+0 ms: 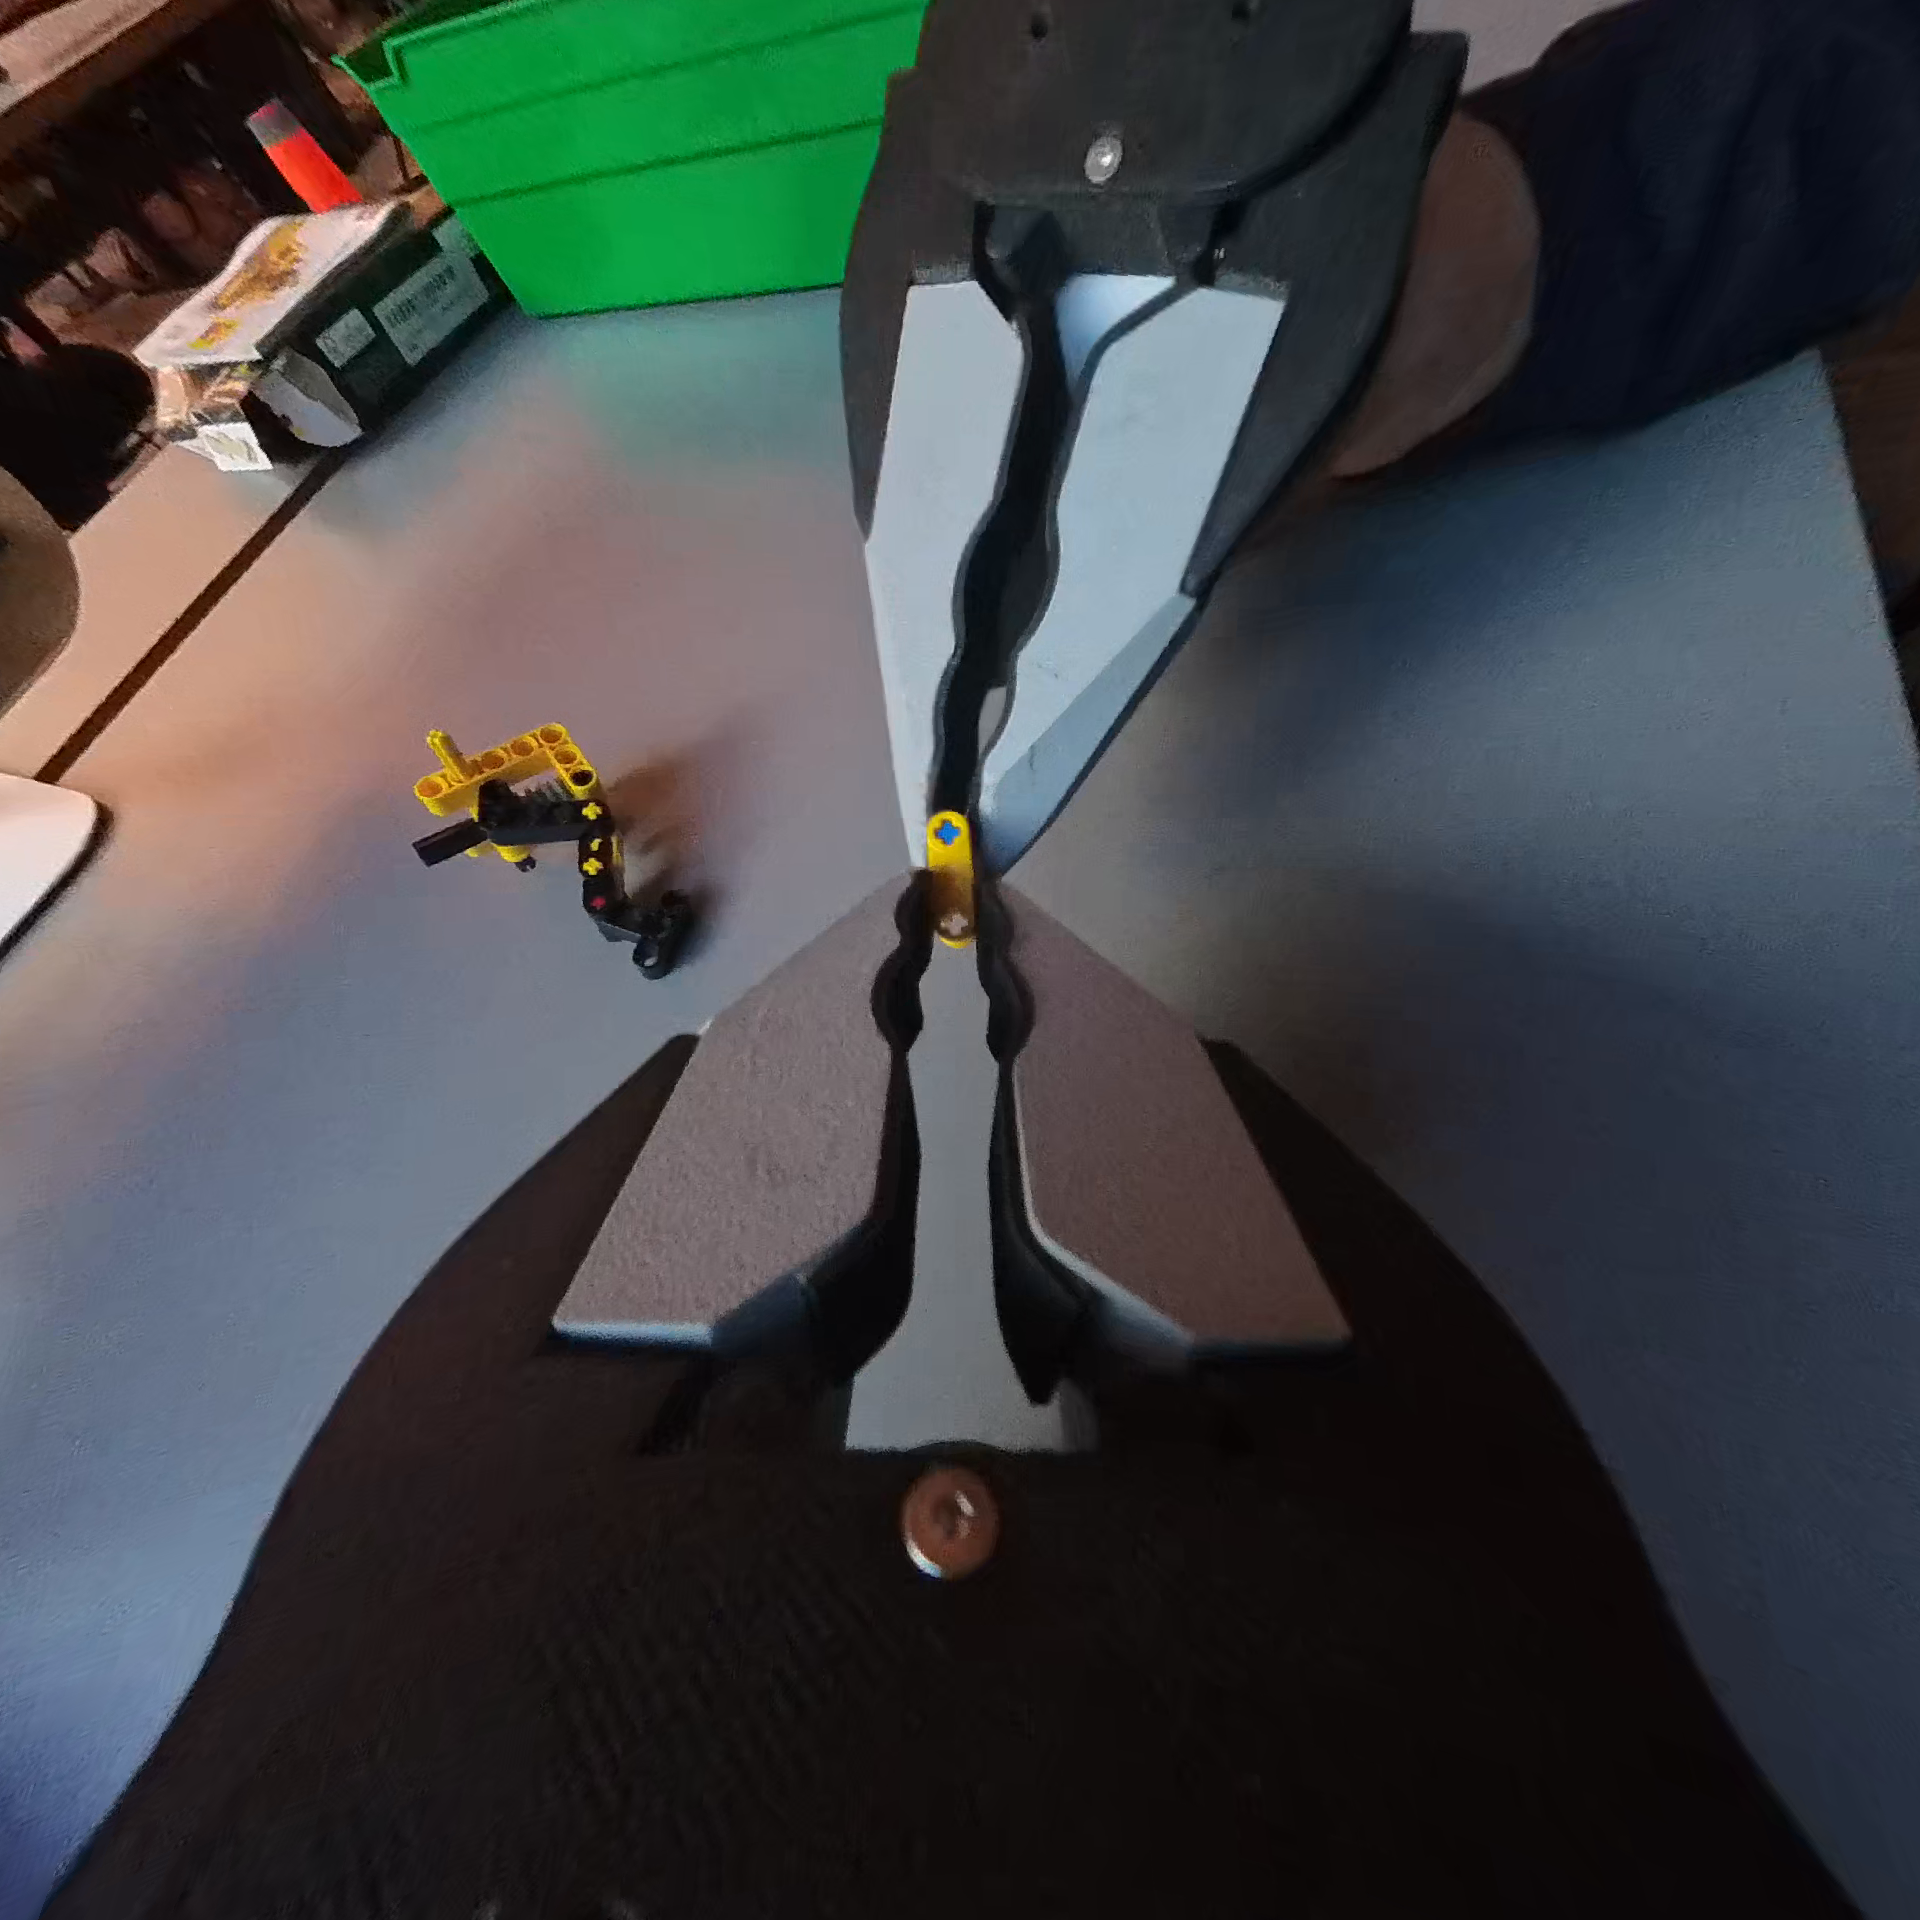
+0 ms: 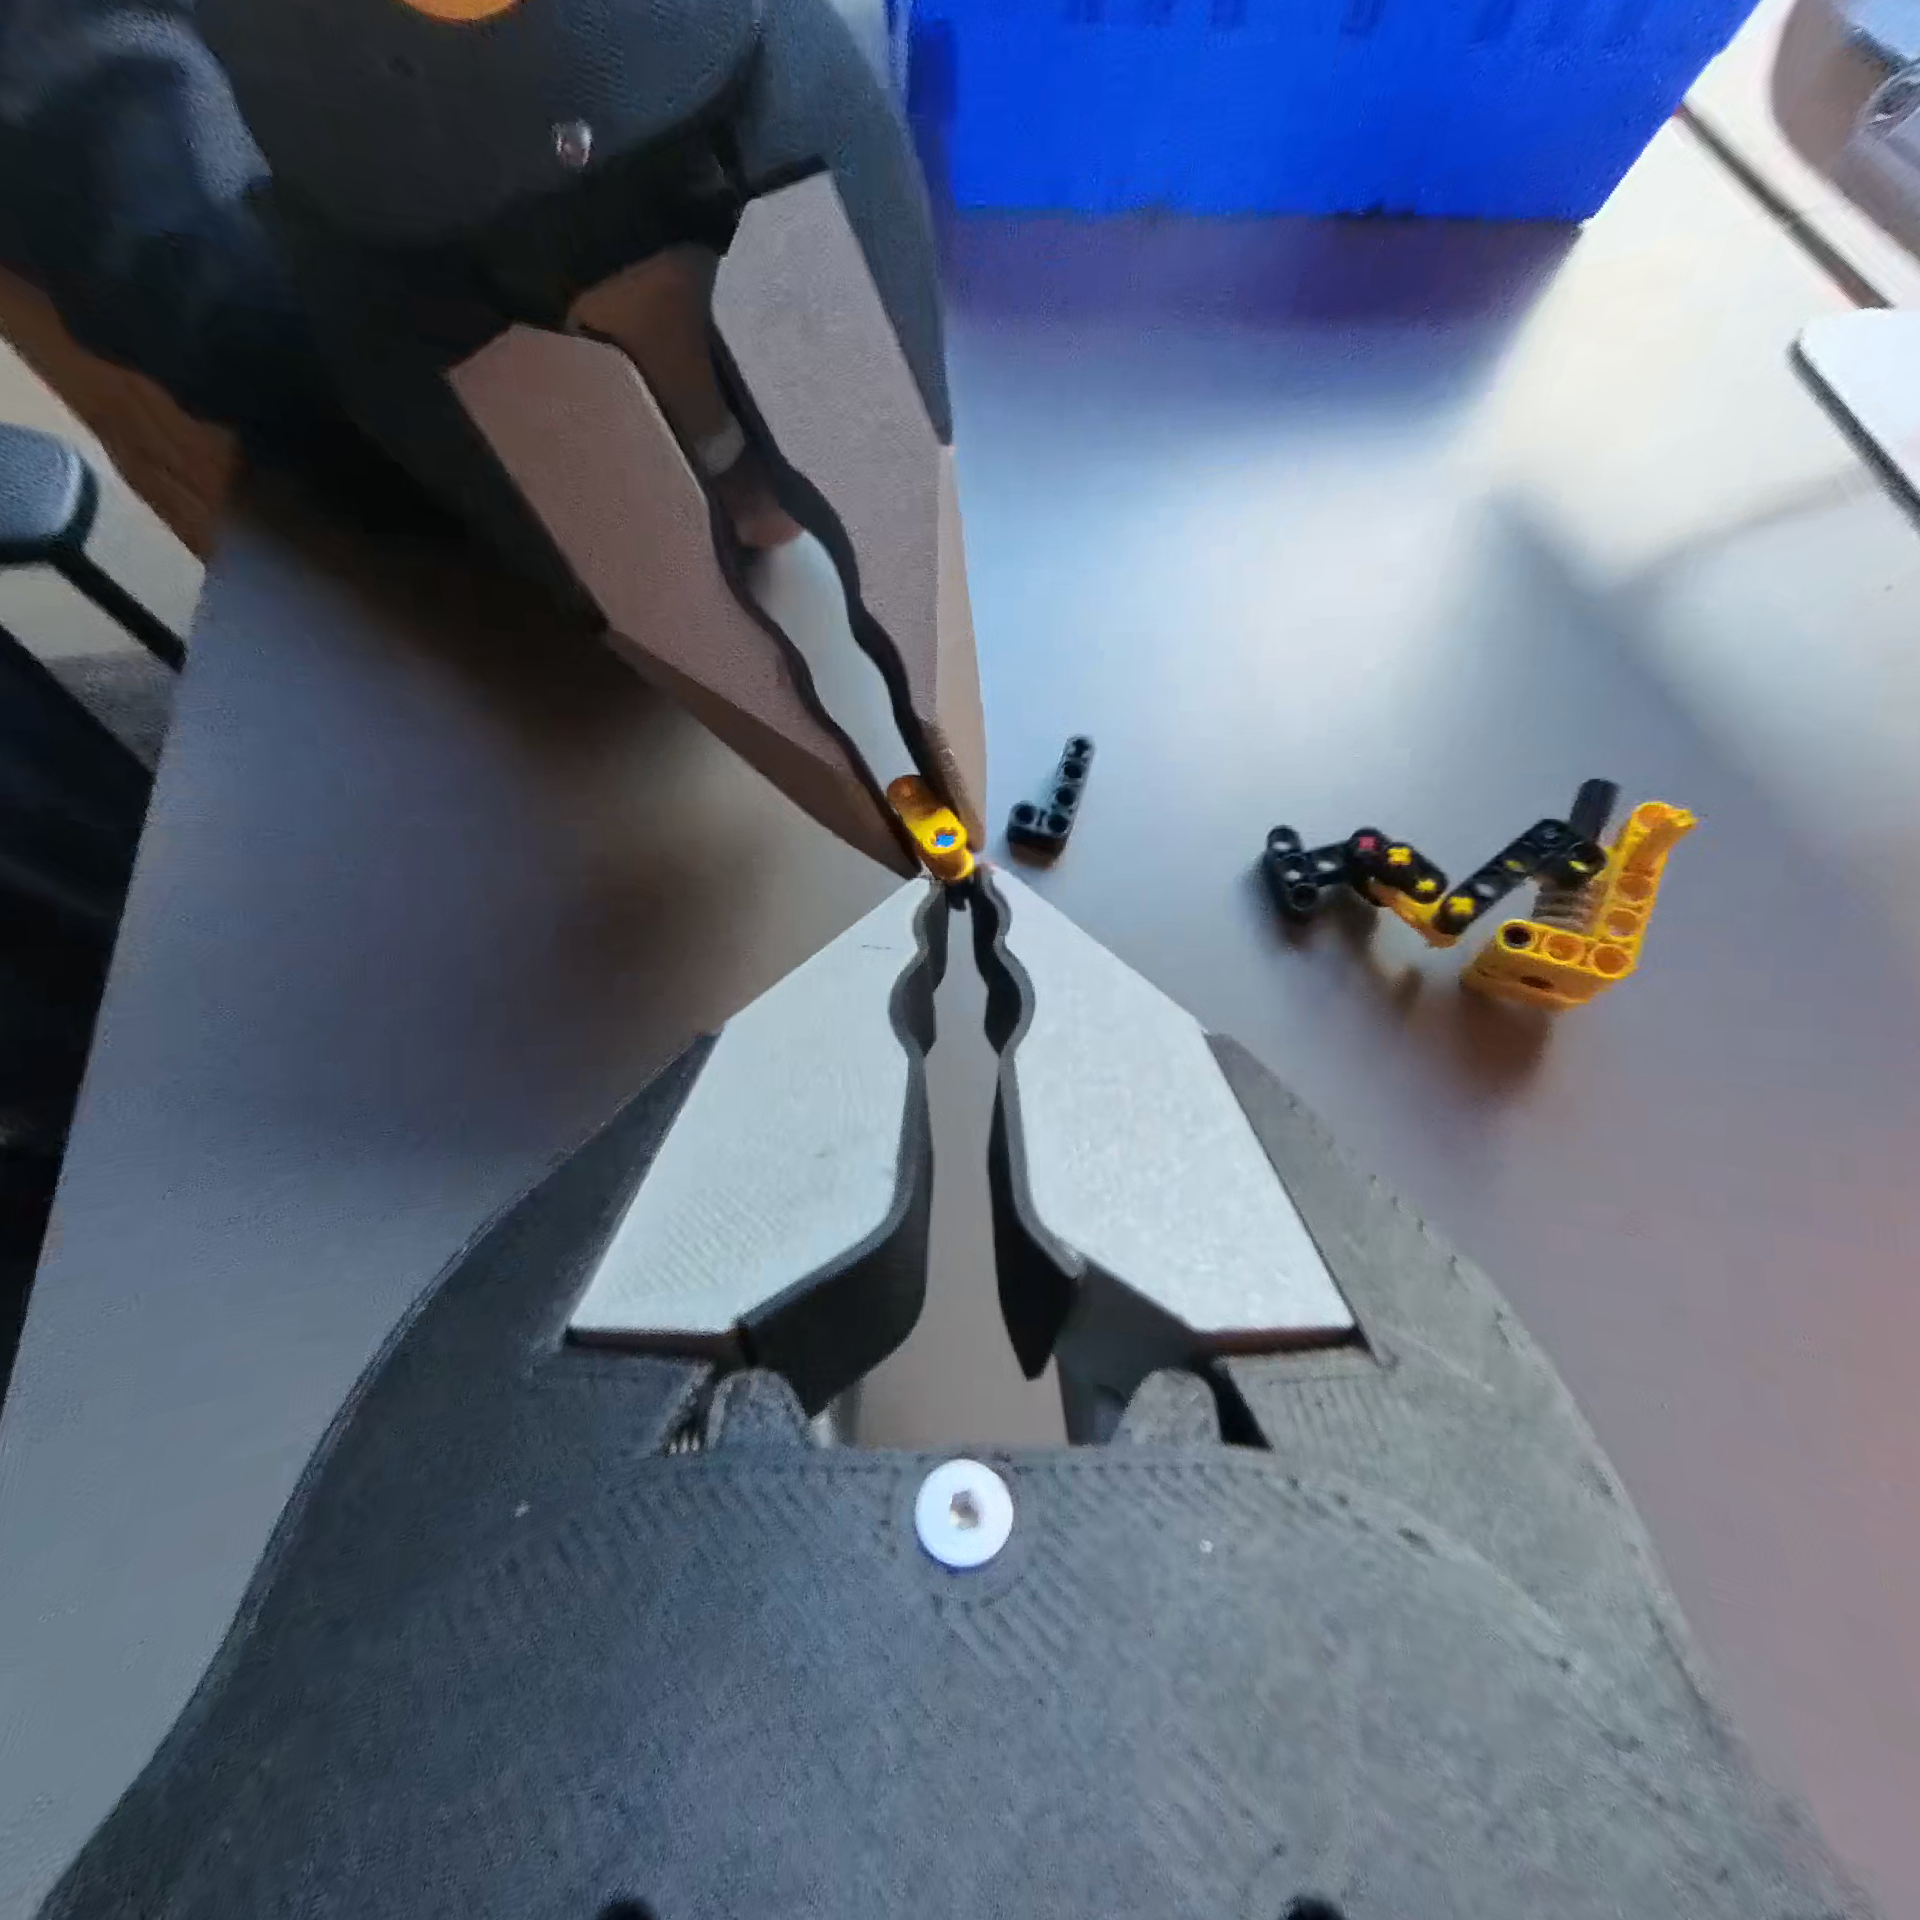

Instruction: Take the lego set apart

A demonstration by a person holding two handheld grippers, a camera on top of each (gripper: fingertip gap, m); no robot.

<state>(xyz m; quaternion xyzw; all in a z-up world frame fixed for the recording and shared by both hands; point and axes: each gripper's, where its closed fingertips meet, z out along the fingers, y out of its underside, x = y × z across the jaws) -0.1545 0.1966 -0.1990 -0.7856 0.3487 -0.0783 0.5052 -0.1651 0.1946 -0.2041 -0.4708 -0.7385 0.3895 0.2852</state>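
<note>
A small yellow lego beam (image 1: 952, 883) with a blue pin in one end is held between both grippers above the table. My left gripper (image 1: 948, 914) is shut on its lower end. My right gripper (image 2: 961, 881) is shut at the end with the blue pin (image 2: 943, 837). In each view the other gripper comes in from the top, tip to tip with my own. The rest of the yellow and black lego set (image 1: 540, 821) lies on the table to the left; in the right wrist view the set (image 2: 1486, 904) lies to the right.
A loose black L-shaped piece (image 2: 1049, 800) lies just beyond the fingertips. A green bin (image 1: 644, 156) and a printed box (image 1: 312, 322) stand at the table's far side, a blue bin (image 2: 1299, 104) at the other. A person's dark sleeve (image 1: 1662, 208) is behind the right gripper. The grippers are tip to tip, or close to it.
</note>
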